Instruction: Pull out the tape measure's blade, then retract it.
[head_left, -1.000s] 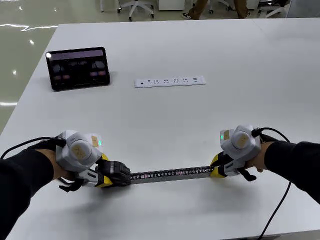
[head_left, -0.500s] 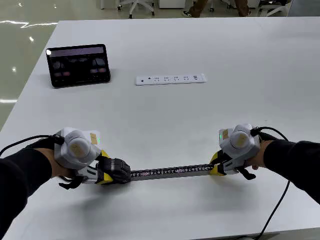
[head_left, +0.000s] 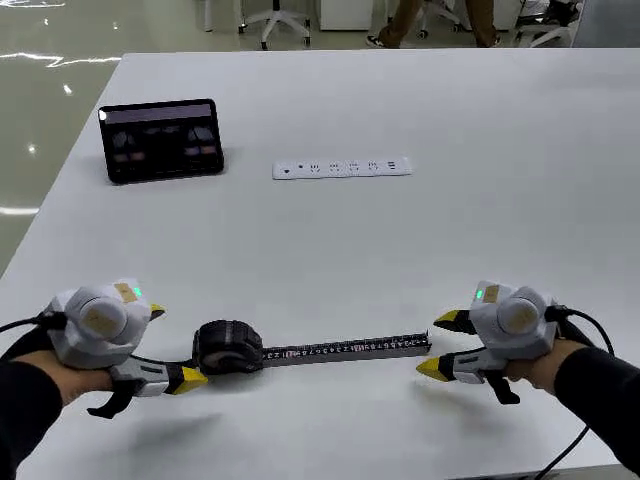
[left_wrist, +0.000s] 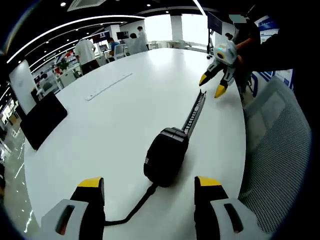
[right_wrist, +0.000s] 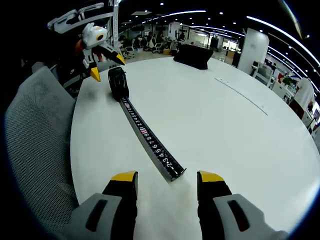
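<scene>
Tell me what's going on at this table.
A person works with a yellow-tipped two-jaw gripper in each hand. The black tape measure case lies on the white table, its dark numbered blade pulled out flat. The left gripper is open beside the case, the right gripper open at the blade's tip; neither grips anything. The blade is not yet retracted.

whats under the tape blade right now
The white table: the blade lies flat on it, out of the case. The strip of table right beneath is covered by it.
</scene>
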